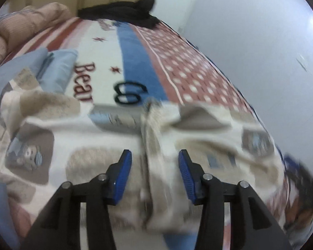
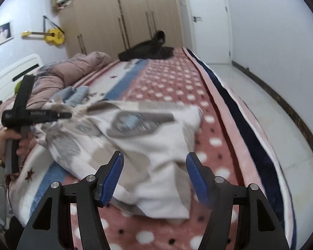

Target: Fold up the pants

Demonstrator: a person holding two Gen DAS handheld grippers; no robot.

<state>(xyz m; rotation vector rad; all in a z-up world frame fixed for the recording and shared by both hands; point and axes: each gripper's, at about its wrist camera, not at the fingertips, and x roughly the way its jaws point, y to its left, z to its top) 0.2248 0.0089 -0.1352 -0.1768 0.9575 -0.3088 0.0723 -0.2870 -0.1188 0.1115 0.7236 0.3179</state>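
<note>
At far left of the right wrist view we log a hand (image 2: 11, 139) holding the left gripper (image 2: 70, 115), its tip at the pants' (image 2: 148, 141) left edge; its own camera shows the blue pads (image 1: 123, 175) apart, a ridge of the fabric between them untouched. Centre: patterned cream pants, rumpled on the dotted pink blanket (image 2: 173, 83). Near edge: our right gripper (image 2: 154, 177), jaws spread above the cloth, clasping nothing.
</note>
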